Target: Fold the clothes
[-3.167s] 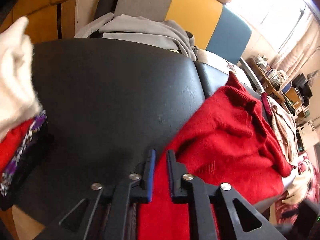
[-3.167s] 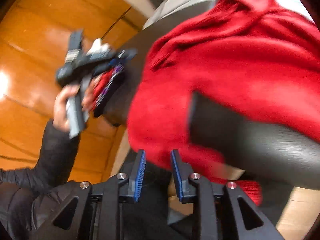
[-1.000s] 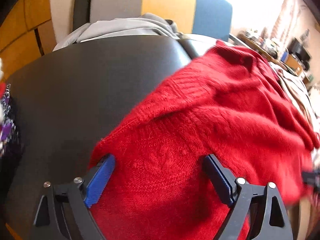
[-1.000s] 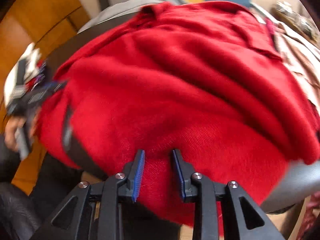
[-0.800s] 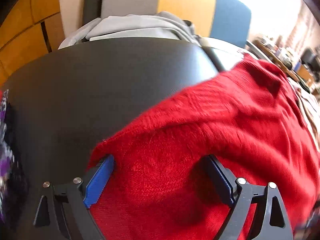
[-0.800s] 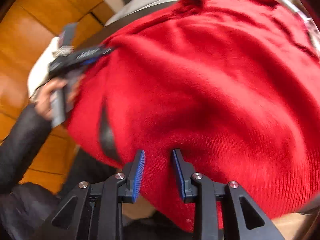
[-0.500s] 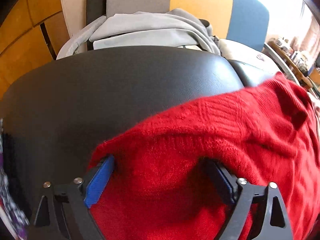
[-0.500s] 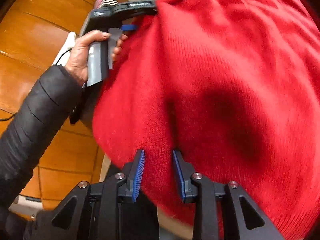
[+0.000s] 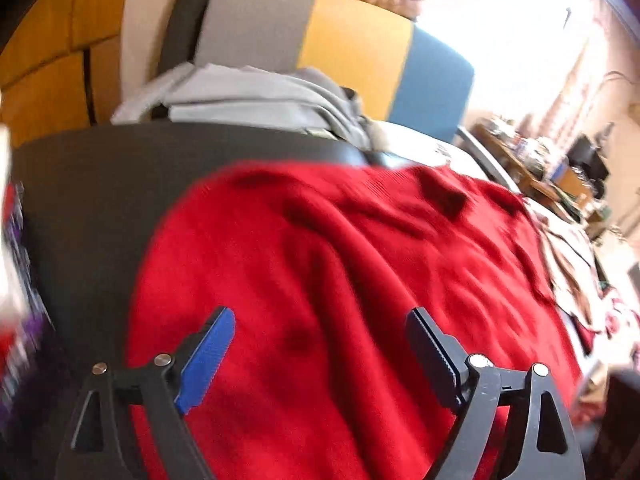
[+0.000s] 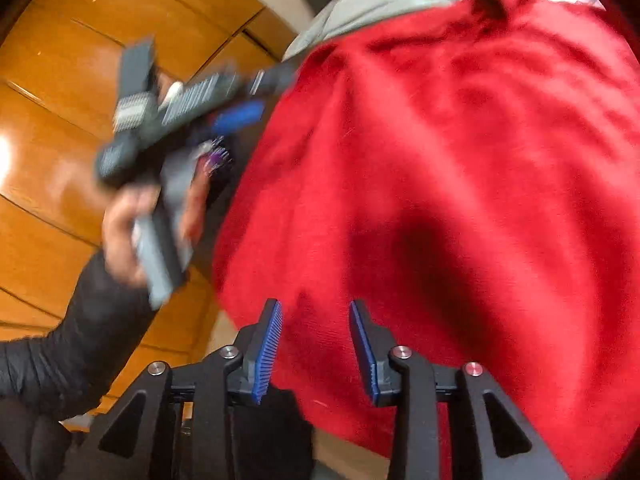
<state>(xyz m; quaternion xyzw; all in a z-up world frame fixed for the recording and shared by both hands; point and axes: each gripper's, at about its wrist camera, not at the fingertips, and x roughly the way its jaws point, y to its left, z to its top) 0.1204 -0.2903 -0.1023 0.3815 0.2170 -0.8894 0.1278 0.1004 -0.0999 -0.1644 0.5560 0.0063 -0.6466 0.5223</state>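
Note:
A red knit sweater (image 9: 360,272) lies spread over a black padded seat (image 9: 100,184). My left gripper (image 9: 320,344) is wide open just above the sweater's near edge, holding nothing. In the right wrist view the sweater (image 10: 460,160) fills the frame and drapes over the seat's front edge. My right gripper (image 10: 316,344) has its jaws a little apart with the sweater's hem lying between them; the pads do not press the cloth. The left gripper (image 10: 224,116) shows there, blurred, at the sweater's left edge in the person's hand.
A folded grey garment (image 9: 248,96) lies at the seat's back against a grey, yellow and blue chair back (image 9: 352,52). A patterned purple and red cloth (image 9: 16,280) lies at the left edge. More clothes (image 9: 572,256) lie at right. Orange wood panels (image 10: 60,80) stand at left.
The left gripper has lifted off the sweater's edge and pulled back. The right gripper's jaws have opened slightly around the hem. The sweater now lies flatter on the seat.

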